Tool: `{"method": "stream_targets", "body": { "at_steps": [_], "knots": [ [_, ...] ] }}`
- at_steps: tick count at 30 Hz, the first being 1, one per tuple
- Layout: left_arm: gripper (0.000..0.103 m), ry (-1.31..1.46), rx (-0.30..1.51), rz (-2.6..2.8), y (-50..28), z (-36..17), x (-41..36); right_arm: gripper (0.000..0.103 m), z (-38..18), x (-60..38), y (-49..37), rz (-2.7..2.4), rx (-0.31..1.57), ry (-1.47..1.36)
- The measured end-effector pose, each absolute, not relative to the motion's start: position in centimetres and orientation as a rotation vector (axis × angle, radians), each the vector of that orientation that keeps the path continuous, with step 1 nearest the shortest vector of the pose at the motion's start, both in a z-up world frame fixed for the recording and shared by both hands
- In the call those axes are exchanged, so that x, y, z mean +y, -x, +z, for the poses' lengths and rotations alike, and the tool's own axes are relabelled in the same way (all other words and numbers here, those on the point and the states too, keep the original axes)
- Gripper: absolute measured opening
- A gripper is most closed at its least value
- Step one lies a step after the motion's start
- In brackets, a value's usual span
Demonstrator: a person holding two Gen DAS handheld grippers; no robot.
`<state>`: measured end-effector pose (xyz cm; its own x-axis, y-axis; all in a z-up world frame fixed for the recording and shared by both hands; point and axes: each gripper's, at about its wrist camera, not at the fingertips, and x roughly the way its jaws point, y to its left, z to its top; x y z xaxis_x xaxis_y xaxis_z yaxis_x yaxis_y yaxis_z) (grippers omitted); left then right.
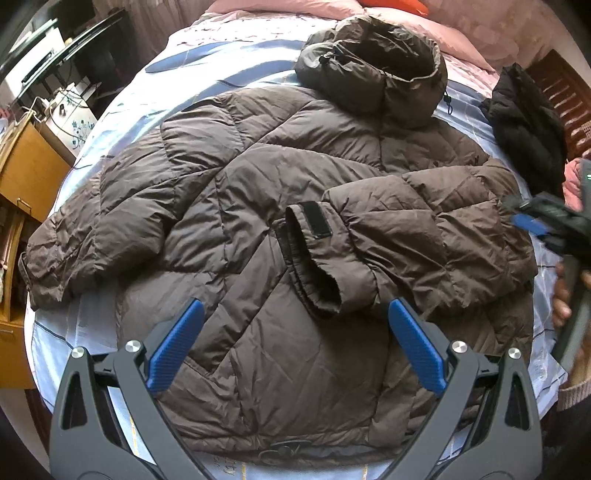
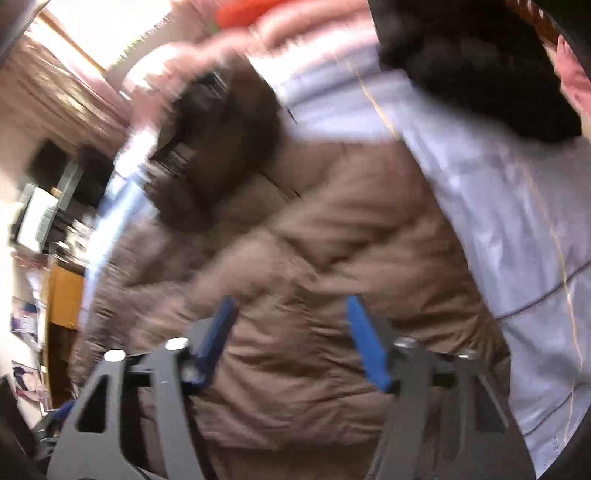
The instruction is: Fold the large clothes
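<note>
A large brown puffer jacket (image 1: 229,192) lies flat on the bed, its hood (image 1: 373,66) at the far end. Its right sleeve (image 1: 406,229) is folded across the body, with the cuff (image 1: 317,273) near the middle. The left sleeve (image 1: 66,251) stretches out to the left. My left gripper (image 1: 295,314) hovers open over the jacket's lower half, nothing between its blue pads. My right gripper (image 2: 291,306) is above the jacket's (image 2: 332,258) right side in a blurred view, jaws apart with no fabric pinched. It also shows at the right edge in the left wrist view (image 1: 528,218).
A black garment (image 1: 524,122) lies on the bed's far right. The light blue checked sheet (image 1: 147,92) covers the bed, with pink bedding (image 1: 461,33) at the head. A wooden cabinet (image 1: 26,173) and a cluttered desk stand left. A person's hand (image 1: 561,302) shows at the right edge.
</note>
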<state>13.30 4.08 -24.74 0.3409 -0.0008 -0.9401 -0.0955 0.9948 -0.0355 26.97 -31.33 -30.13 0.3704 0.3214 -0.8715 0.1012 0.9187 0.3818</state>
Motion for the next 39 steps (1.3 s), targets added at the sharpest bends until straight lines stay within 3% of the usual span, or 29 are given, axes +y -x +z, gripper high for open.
{"method": "stream_targets", "body": {
  "at_steps": [6, 12, 16, 22, 28, 35, 39],
  "knots": [
    [0.101, 0.069, 1.247, 0.047, -13.4, -25.5, 3.5, 0.038, -36.6, -30.6, -29.4, 0.053, 1.246, -0.305],
    [0.101, 0.082, 1.236, 0.051, -13.4, -25.1, 4.3, 0.038, -37.3, -31.1, -30.1, -0.007, 1.162, -0.331],
    [0.101, 0.128, 1.225, 0.08, -13.6, -24.6, 5.8, 0.039, -34.5, -29.1, -29.3, -0.031, 1.175, -0.241],
    [0.101, 0.193, 1.206, 0.093, -13.3, -23.6, 7.4, 0.04, -31.5, -20.2, -24.8, 0.243, 1.201, -0.102],
    [0.101, 0.199, 1.179, 0.077, -13.0, -22.5, 7.4, 0.04, -36.0, -11.3, -24.3, 0.28, 1.169, 0.249],
    [0.101, 0.188, 1.173, 0.113, -13.3, -22.9, 8.7, 0.04, -37.9, -12.9, -31.0, 0.065, 1.113, -0.178],
    [0.101, 0.243, 1.214, 0.175, -13.6, -24.3, 11.3, 0.04, -36.8, -11.1, -31.9, 0.066, 1.179, -0.056]
  ]
}}
